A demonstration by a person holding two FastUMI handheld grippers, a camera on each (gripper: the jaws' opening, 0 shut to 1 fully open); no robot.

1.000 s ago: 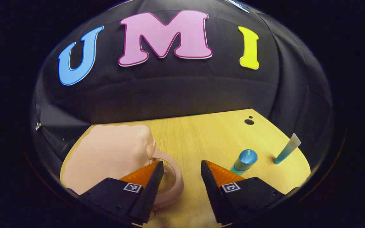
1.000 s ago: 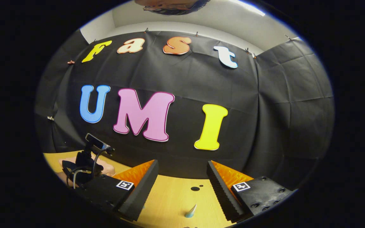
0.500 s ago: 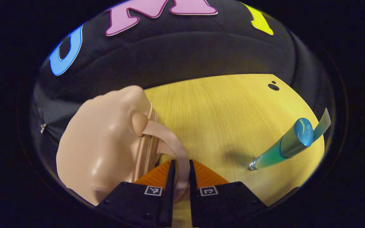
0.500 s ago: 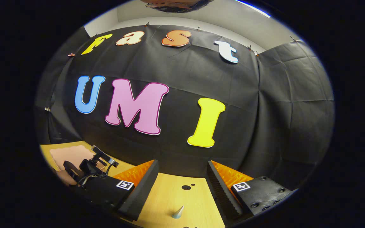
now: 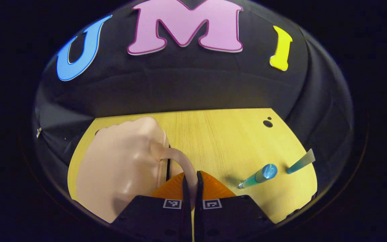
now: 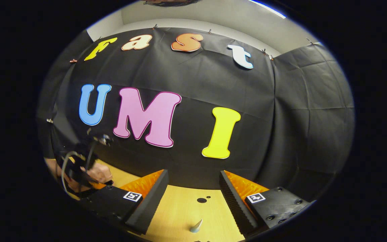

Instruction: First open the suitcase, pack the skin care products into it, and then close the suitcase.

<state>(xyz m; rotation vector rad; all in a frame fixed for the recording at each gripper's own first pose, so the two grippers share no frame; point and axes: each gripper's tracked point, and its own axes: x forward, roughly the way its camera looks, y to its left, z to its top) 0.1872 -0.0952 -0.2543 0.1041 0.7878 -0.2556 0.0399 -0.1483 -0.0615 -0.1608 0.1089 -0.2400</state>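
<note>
Here we had the left gripper (image 5: pixel 191 181) clamped on the suitcase (image 5: pixel 119 171) handle (image 5: pixel 180 161) to lift its lid, right gripper (image 6: pixel 191 190) spread open, waiting near the tubes (image 5: pixel 257 175).

Suitcase (image 5: pixel 119 171): smooth, glossy hard plastic shell with highlights; handle (image 5: pixel 180 161) smooth and matt. Table (image 5: pixel 220 141): matt wood-grain surface. Booth wall (image 6: pixel 281 117): matt black cloth, creased. Bottle (image 5: pixel 259 175): translucent plastic with glossy cap. Tube (image 5: pixel 300 161): translucent plastic.
</note>
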